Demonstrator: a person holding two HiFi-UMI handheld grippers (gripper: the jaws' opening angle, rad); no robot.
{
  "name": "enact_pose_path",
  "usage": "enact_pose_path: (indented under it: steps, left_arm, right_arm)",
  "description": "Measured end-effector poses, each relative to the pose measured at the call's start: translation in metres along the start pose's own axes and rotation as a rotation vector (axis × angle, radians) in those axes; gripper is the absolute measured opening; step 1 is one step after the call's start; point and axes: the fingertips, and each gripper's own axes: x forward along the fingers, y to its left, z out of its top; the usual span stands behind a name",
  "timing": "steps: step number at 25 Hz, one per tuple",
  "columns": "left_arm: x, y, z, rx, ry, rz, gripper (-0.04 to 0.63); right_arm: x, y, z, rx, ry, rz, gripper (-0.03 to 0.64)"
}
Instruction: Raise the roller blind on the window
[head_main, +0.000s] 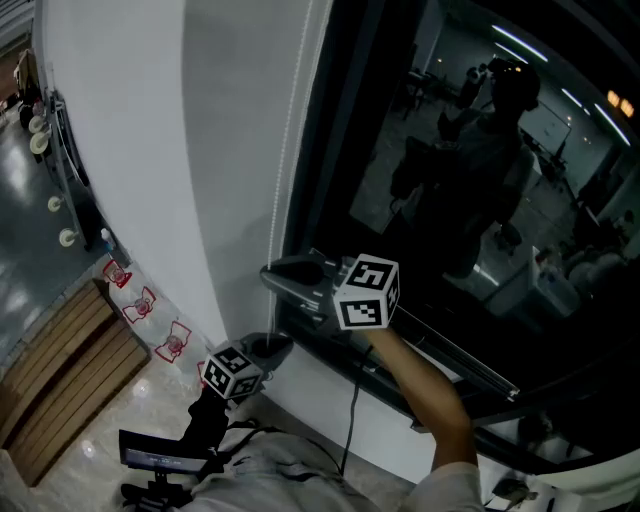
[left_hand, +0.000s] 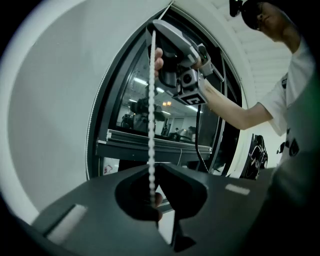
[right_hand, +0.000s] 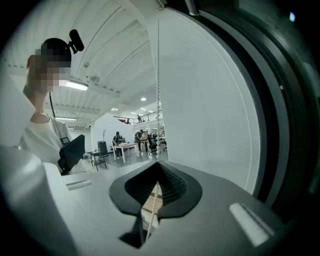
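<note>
1. Roller-blind bead chain (head_main: 283, 150) hangs straight down at the left edge of the dark window (head_main: 480, 200), between its frame and the white wall (head_main: 130, 150). Its long axis is upright. The glass in view is bare, and I cannot make out the blind's fabric itself.
2. Both tools sit on the same strand. The right gripper (head_main: 275, 275) is the upper one and the left gripper (head_main: 268, 347) is just below it, so the chain runs taut from one to the other.
3. In the left gripper view the chain (left_hand: 151, 100) drops from the right gripper (left_hand: 156, 27) into the left jaws, whose tips are pinched together on the beads.
4. In the right gripper view the chain (right_hand: 158, 75) comes down from above into tips closed nearly flat on it.
5. Judged from this, the coming pull must follow the chain's line, straight down, not sideways.
</note>
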Motion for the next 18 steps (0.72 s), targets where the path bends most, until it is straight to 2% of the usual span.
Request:
enact_pose_path:
  steps: [3,10,16,18]
  left_arm:
    - [-0.001,0.001,-0.002,0.002,0.003,-0.001,-0.002]
    - [0.0,0.0,0.003,0.008,0.002,-0.002,-0.002]
    - [-0.004,0.006,0.006,0.011,-0.026,0.026,-0.002]
    - [-0.009,0.01,0.012,0.016,-0.069,0.038,-0.002]
  right_arm:
    - [-0.002,0.001,-0.008,0.02,-0.034,-0.004,0.006]
    - [-0.004,-0.001,-0.006,0.015,-0.036,-0.007,0.006]
    - [-0.01,-0.003,0.001,0.038,-0.141,-0.022,0.009]
    - [-0.01,-0.002,0.001,0.032,-0.162,-0.037,0.009]
